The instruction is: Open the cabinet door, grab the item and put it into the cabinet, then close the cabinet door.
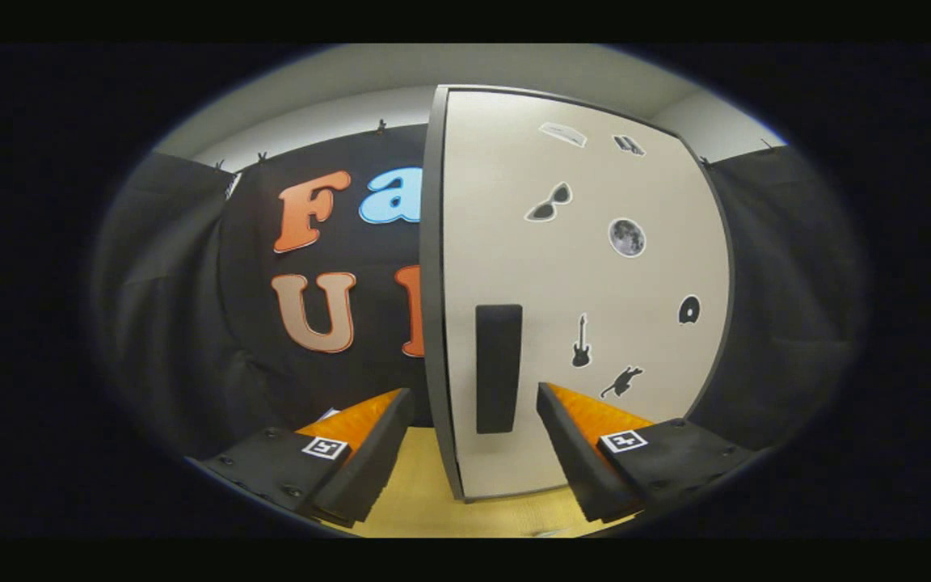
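Note:
A tall white cabinet stands right ahead of me on a yellowish tabletop, its door face covered with small stickers. A dark upright handle sits near the door's left edge, just beyond my fingertips and between their lines. My gripper is open, with its two fingers spread on either side of the handle and touching nothing. The door's dark left edge runs top to bottom. I cannot tell from here whether the door is fully closed.
Black cloth walls close the booth to the left and right of the cabinet. A pale wall band and ceiling run above the cloth.

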Demonstrator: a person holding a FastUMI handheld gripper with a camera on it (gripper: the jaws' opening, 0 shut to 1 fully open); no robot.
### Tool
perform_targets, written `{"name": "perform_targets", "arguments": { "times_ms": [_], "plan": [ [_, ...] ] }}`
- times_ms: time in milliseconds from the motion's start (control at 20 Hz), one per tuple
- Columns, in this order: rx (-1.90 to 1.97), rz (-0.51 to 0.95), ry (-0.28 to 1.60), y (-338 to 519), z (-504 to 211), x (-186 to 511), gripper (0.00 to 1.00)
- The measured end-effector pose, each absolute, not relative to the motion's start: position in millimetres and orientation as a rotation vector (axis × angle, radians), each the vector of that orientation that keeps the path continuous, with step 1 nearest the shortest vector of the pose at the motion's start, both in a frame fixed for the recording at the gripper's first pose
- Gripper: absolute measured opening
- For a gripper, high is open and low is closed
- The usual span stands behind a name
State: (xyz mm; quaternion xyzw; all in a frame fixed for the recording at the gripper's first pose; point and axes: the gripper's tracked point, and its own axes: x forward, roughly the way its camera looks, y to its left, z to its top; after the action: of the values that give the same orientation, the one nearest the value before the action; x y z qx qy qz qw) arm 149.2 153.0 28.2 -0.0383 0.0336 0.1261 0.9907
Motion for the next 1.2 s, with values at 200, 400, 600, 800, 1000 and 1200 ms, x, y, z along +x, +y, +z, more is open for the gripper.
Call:
{"name": "perform_targets", "arguments": {
  "times_ms": [200, 400, 600, 800, 1000, 1200],
  "plan": [
    [-0.064, 0.216, 0.093, 136.3, 24.8, 175.8, 0.97],
    [-0.048, 0.258, 0.137, 141.7, 15.4, 191.6, 0.7],
    [-0.07, 0.279, 0.152, 149.9, 11.4, 194.4, 0.45],
    [-0.075, 0.268, 0.155, 149.7, 9.4, 194.9, 0.37],
    [-0.092, 0.246, 0.142, 147.5, 9.2, 190.8, 0.3],
    [-0.047, 0.254, 0.141, 142.0, 11.6, 179.1, 0.23]
  ]
}}
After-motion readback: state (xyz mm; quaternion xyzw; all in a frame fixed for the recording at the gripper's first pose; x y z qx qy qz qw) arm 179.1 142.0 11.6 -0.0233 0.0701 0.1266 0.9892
